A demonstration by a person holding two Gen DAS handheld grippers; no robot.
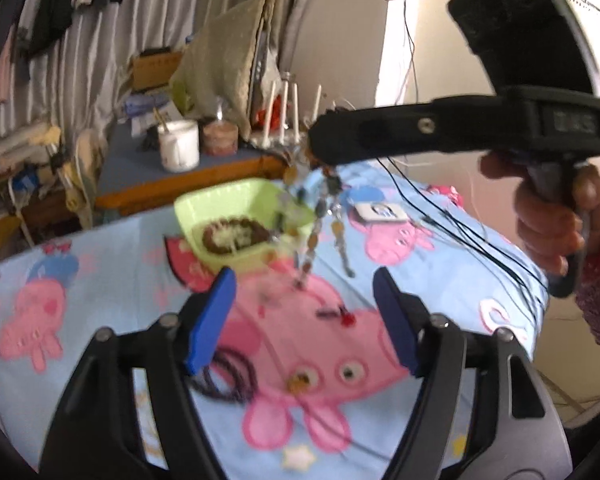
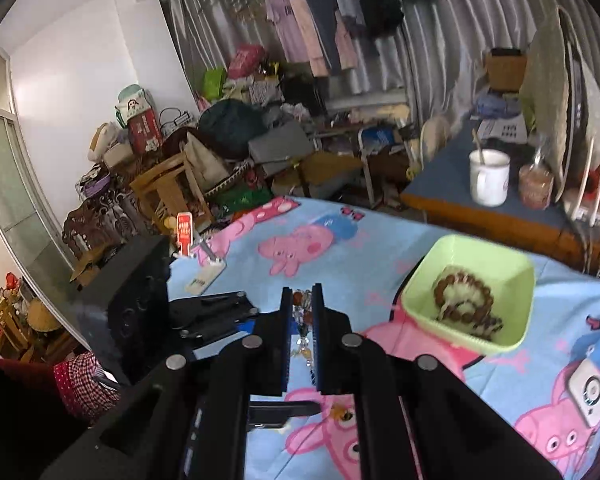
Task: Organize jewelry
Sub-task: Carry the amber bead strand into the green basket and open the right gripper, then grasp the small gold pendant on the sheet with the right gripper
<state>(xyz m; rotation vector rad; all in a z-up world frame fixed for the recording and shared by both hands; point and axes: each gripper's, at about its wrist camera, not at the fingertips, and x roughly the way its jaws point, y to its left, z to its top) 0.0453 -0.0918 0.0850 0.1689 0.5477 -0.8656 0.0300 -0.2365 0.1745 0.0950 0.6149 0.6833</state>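
Left wrist view
- Left gripper (image 1: 304,320): I read its jaws as standing wide apart with nothing between the blue pads; only the blue cartoon-print cloth (image 1: 100,264) shows through the gap.
- Right gripper (image 1: 320,144): it enters from the right, held level by a hand (image 1: 548,220), tip above and beyond my left jaws.
- Beaded necklace (image 1: 312,224): it hangs from that tip, long axis near vertical, lower end free above the cloth and just right of the green tray (image 1: 228,200).
- Tray contents: a brown bead bracelet (image 1: 236,236) lies coiled on the tray floor.
- Still on the cloth: a dark bead string (image 1: 228,380) beside the left pad and a small red-tipped piece (image 1: 340,316) between the pads' lines; my left gripper is the nearer to both.

Right wrist view
- Right gripper (image 2: 302,320): its jaws are closed narrow on the beaded necklace (image 2: 302,312), whose beads show in the slit.
- Key relation: the green tray (image 2: 512,276) lies ahead and to the right of the jaws, apart from them.
- Open room: I judge the path to the tray clear over bare cloth; the tray's far rim sits near the cloth's edge, a dark tabletop (image 2: 452,184) beyond.
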